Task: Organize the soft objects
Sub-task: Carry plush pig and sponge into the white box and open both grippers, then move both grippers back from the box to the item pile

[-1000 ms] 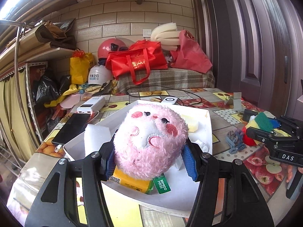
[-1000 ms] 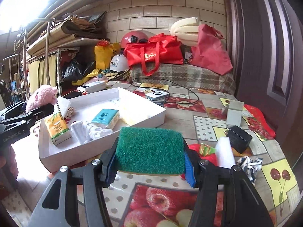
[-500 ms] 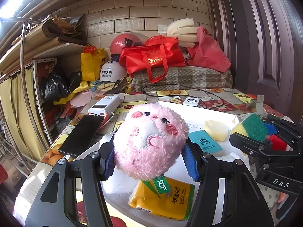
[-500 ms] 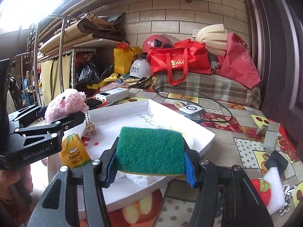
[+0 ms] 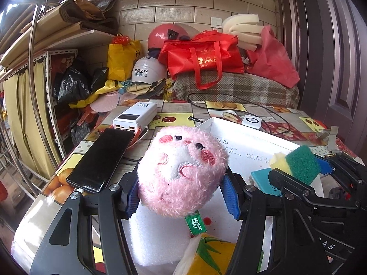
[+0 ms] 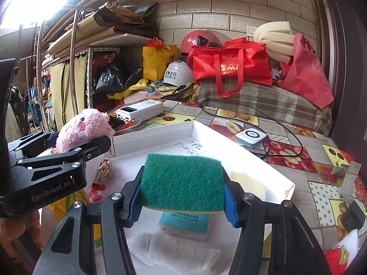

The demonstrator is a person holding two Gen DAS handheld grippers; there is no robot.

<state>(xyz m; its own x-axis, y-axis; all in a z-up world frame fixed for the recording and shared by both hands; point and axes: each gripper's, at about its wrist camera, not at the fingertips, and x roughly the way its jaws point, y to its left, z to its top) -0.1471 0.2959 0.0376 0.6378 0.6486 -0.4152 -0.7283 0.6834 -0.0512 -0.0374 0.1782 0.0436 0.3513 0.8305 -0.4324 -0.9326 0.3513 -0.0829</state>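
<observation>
With the left gripper [image 5: 181, 197] pinching the pink plush [image 5: 182, 174] and the right gripper [image 6: 182, 202] pinching the green sponge [image 6: 182, 181] above the white tray [image 6: 278, 178], each should sink onto bare tray floor before its fingers spread.

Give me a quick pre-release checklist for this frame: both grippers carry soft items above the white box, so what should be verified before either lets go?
1. Left gripper pinching the pink plush: ok, pads press both its sides.
2. Right gripper pinching the green sponge: ok.
3. Sponge above the white box: ok, the box floor shows beneath.
4. Plush above the box: ok, white foam block and tissue pack lie below.
5. Free landing spot under the sponge: not ok, teal packet sits right beneath.
6. Grippers clear of each other: cannot tell, they are close.
</observation>
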